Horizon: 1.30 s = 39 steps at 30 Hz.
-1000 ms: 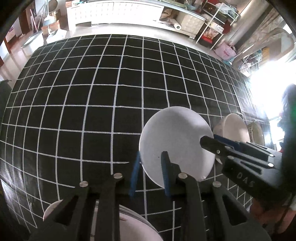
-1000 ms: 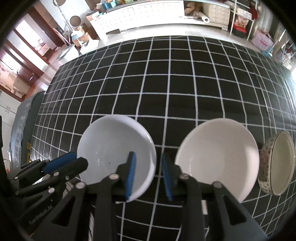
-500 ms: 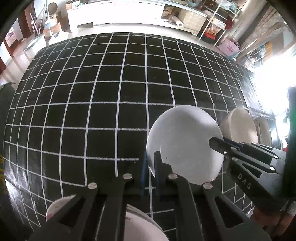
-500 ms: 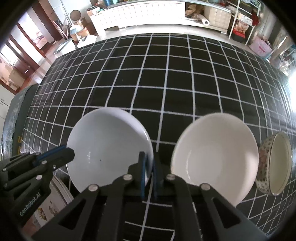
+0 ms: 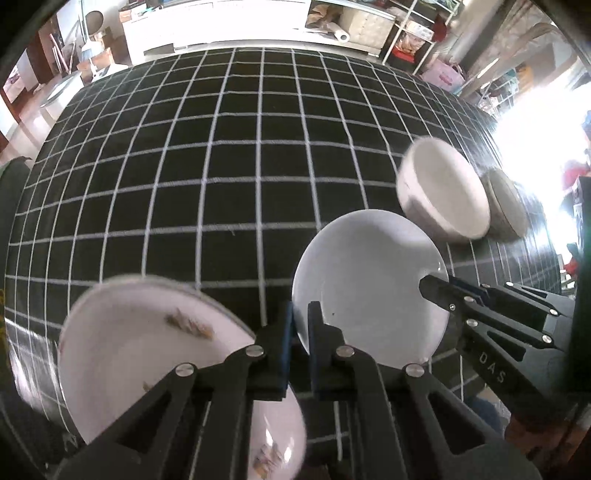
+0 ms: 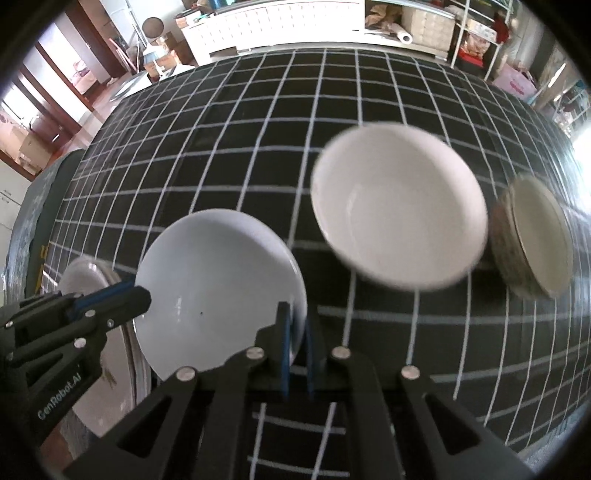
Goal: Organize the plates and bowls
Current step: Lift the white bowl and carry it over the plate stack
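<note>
A white shallow plate (image 5: 369, 291) (image 6: 218, 288) hangs in the air between both grippers. My left gripper (image 5: 300, 325) is shut on its left rim, and my right gripper (image 6: 295, 332) is shut on its right rim. The left gripper's fingertips (image 6: 122, 295) show in the right wrist view, the right gripper's fingertips (image 5: 439, 288) in the left wrist view. A patterned white plate (image 5: 147, 354) (image 6: 92, 332) lies on the table below and to the left. A cream bowl (image 5: 443, 192) (image 6: 395, 206) sits to the right.
A floral-sided bowl (image 5: 506, 206) (image 6: 535, 236) sits just right of the cream bowl. The table has a black cloth with a white grid (image 5: 221, 166). Shelves and white cabinets (image 6: 314, 22) stand beyond the far edge.
Both grippers closed on the white plate's opposite rims and lifted it off the table. The patterned plate on the left has come further into view.
</note>
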Available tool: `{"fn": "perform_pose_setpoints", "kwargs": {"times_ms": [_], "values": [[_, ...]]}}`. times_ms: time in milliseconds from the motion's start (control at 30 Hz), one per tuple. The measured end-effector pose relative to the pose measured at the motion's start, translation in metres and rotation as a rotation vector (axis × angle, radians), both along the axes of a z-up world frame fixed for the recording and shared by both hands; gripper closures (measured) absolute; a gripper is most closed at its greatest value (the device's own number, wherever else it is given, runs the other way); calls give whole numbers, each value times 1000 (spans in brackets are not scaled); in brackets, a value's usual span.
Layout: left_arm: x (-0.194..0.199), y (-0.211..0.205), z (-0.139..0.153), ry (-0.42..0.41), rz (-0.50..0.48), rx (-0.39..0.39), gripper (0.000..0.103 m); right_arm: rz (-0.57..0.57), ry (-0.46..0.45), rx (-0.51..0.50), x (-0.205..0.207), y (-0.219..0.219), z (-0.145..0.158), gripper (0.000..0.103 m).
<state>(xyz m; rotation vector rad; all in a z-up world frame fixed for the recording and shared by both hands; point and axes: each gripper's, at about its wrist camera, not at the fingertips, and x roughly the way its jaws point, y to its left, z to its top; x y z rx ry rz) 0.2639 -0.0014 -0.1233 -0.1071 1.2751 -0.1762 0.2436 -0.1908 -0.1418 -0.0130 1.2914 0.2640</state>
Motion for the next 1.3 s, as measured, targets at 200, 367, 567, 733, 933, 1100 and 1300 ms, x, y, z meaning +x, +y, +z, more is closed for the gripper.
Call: {"fn": "perform_pose_setpoints", "kwargs": {"times_ms": [200,367,567,733,933,1100,1300], "values": [[-24,-15,-1,8,-22,-4,96,13,-1,-27,-30,-18,4,93],[-36,-25,-2,8,-37,-1,96,5,5,-37,-50,-34,7,93],[-54,-37,-3,7,-55,8,96,18,4,-63,-67,-40,10,93],[-60,-36,-4,6,-54,9,96,18,6,-62,-72,-37,10,92],[-65,-35,-4,9,-55,3,96,12,11,-55,-75,-39,11,92],[-64,-29,-2,9,-46,-14,96,-14,31,-13,-68,-31,10,92],[-62,-19,13,-18,-20,-18,96,-32,30,17,-67,-36,20,92]]}}
